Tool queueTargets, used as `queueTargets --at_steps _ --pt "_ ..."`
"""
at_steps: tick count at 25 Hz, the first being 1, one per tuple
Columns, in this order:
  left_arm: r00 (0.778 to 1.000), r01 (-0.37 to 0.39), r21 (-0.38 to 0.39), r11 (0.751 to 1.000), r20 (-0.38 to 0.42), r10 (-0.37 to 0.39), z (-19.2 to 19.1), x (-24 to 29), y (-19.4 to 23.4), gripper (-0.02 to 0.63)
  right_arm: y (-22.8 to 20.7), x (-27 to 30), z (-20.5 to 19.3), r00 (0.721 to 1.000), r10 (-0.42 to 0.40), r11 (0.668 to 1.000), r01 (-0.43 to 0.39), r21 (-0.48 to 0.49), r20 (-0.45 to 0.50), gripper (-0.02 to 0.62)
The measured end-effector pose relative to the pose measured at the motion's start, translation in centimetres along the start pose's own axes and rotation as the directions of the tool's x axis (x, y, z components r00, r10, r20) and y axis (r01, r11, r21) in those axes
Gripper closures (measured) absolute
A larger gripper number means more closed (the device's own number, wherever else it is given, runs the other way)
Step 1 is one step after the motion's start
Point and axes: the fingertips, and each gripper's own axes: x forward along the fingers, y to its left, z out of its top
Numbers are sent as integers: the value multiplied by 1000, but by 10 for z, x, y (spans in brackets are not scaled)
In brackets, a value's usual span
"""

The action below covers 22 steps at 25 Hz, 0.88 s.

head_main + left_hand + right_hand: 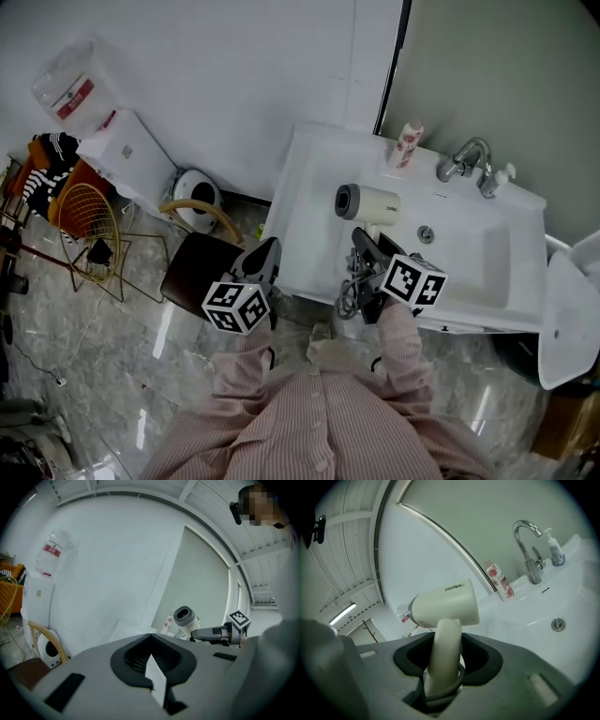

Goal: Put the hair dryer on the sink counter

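A cream hair dryer [367, 202] with a grey end hangs over the left part of the white sink counter [309, 197], just left of the basin. My right gripper [366, 244] is shut on its handle from below; the right gripper view has that handle [444, 648] standing up between the jaws under the dryer's body [445, 605]. Its grey cord [349, 292] dangles in loops at the counter's front edge. My left gripper [262, 261] hovers left of the sink, off the counter, shut and holding nothing. The left gripper view catches the dryer [185, 618] and my right gripper [212, 633] beyond its jaws.
A chrome faucet [466, 159], a pink-and-white bottle [406, 145] and a small pump bottle [506, 174] stand along the counter's back. The drain [426, 233] lies in the basin. A dark stool [195, 267], a wire basket [89, 220] and a water dispenser [127, 155] stand on the left.
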Motion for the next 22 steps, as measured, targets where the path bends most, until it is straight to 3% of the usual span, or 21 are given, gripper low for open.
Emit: queueTargets --at_steps 10,22 --pt "998 -15 -35 999 -56 13 -14 46 16 608 -33 59 7 997 -16 999 19 43 -74 426" --pt "988 -20 -65 998 -152 10 -30 85 38 608 -60 120 -6 981 -67 997 74 31 -183 426"
